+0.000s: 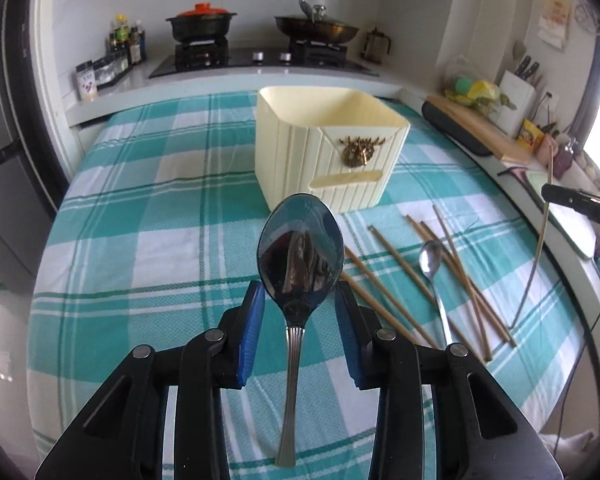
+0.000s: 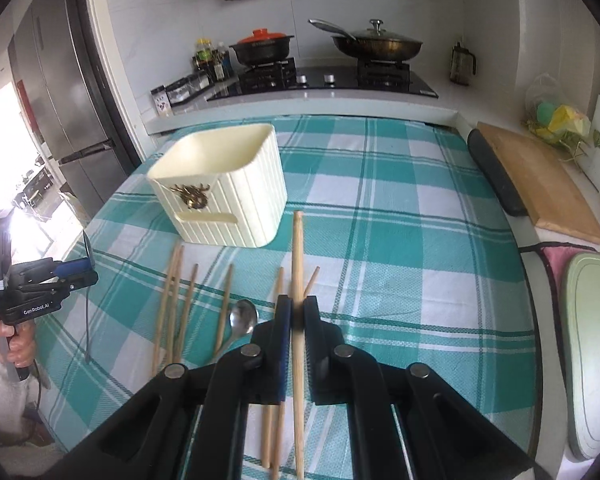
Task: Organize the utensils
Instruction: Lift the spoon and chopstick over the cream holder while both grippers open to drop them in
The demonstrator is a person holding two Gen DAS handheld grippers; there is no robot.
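Observation:
In the left wrist view, my left gripper (image 1: 299, 300) is shut on a large metal spoon (image 1: 300, 248), bowl up, held above the checked cloth in front of the cream utensil box (image 1: 328, 148). In the right wrist view, my right gripper (image 2: 297, 312) is shut on a wooden chopstick (image 2: 298, 248) that points toward the box (image 2: 224, 184). Several chopsticks (image 2: 180, 300) and a small spoon (image 2: 240, 320) lie on the cloth left of it; they also show in the left wrist view as chopsticks (image 1: 456, 272) and small spoon (image 1: 432, 264). The left gripper (image 2: 74, 270) shows at the far left.
The teal checked tablecloth (image 1: 140, 240) covers the table. Behind it is a stove with a red-lidded pot (image 2: 262, 46) and a pan (image 2: 376, 46). A wooden cutting board (image 2: 540, 184) and a green board (image 2: 592, 340) lie on the counter at the right.

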